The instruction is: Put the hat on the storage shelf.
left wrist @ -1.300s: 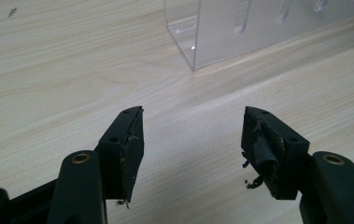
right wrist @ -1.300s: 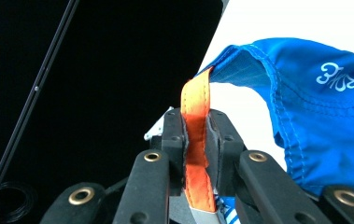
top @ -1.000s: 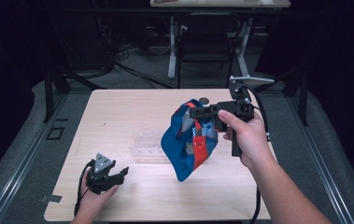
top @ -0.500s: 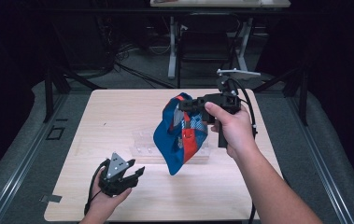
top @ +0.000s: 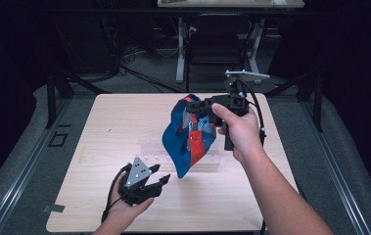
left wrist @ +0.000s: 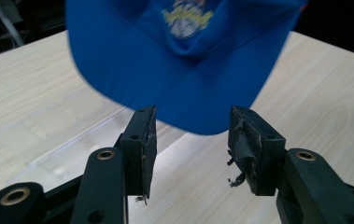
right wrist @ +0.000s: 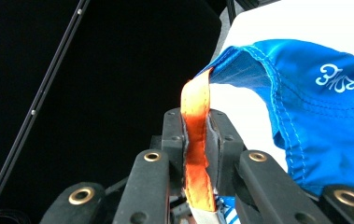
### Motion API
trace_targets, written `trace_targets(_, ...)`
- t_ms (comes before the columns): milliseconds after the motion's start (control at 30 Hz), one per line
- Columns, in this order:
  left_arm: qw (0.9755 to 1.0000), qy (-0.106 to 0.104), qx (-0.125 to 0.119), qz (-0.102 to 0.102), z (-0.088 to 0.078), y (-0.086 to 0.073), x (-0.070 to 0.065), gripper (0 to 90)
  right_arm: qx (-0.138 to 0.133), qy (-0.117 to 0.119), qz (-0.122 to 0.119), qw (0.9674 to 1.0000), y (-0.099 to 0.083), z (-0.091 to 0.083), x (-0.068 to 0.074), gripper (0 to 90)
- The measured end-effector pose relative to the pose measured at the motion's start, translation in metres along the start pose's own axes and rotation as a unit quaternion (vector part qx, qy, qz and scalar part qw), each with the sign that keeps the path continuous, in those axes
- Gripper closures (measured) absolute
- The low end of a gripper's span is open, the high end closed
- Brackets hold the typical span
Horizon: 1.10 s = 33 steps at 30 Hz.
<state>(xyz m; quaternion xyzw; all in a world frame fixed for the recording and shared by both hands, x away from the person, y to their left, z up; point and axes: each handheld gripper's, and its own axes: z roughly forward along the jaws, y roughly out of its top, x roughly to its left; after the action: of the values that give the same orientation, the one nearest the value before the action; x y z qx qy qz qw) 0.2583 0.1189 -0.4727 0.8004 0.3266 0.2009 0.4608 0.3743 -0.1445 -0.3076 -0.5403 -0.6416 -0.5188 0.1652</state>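
Since the earlier frames the left tool has come up off the near edge of the bench and in toward the cap, while the right tool has barely shifted. The cap hangs in the air over the middle of the bench, blue with a red and white panel, its brim pointing down. It dangles because the right tool pinches only its orange strap, jaws fully shut on it; that leaves the brim free for the other hand. The left tool's jaws have just been narrowing and then easing apart a little; they stand partly open with nothing between them, the brim just beyond their tips. Under the cap a clear plastic tray lies flat on the pale wooden bench. Around it the room is dark, with a grey floor, metal stands and cables behind.
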Motion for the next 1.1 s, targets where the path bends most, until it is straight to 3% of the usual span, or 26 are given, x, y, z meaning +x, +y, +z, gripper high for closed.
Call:
trace_targets(200, 0.9998, -0.013, 0.001, 0.016, 0.012, 0.011, -0.018, 52.0, -0.007, 0.0, 0.002, 1.0, 0.002, 0.002, -0.001, 78.7)
trace_targets(433, 0.9997, -0.004, 0.013, 0.021, 0.032, 0.015, -0.027, 53.6, -0.01, -0.001, 0.003, 0.9999, 0.002, 0.004, -0.001, 78.7)
trace_targets(533, 0.9995, 0.003, 0.017, 0.025, 0.034, 0.016, -0.027, 56.6, -0.008, 0.0, 0.003, 1.0, 0.002, 0.004, 0.0, 78.7)
trace_targets(767, 0.9993, 0.009, 0.021, 0.029, 0.032, 0.017, -0.021, 81.1, -0.009, 0.0, 0.004, 1.0, 0.001, 0.003, 0.0, 78.7)
trace_targets(1100, 0.9992, 0.02, 0.013, 0.033, 0.028, 0.017, -0.008, 88.0, -0.008, 0.0, 0.001, 1.0, 0.002, 0.002, 0.0, 78.6)
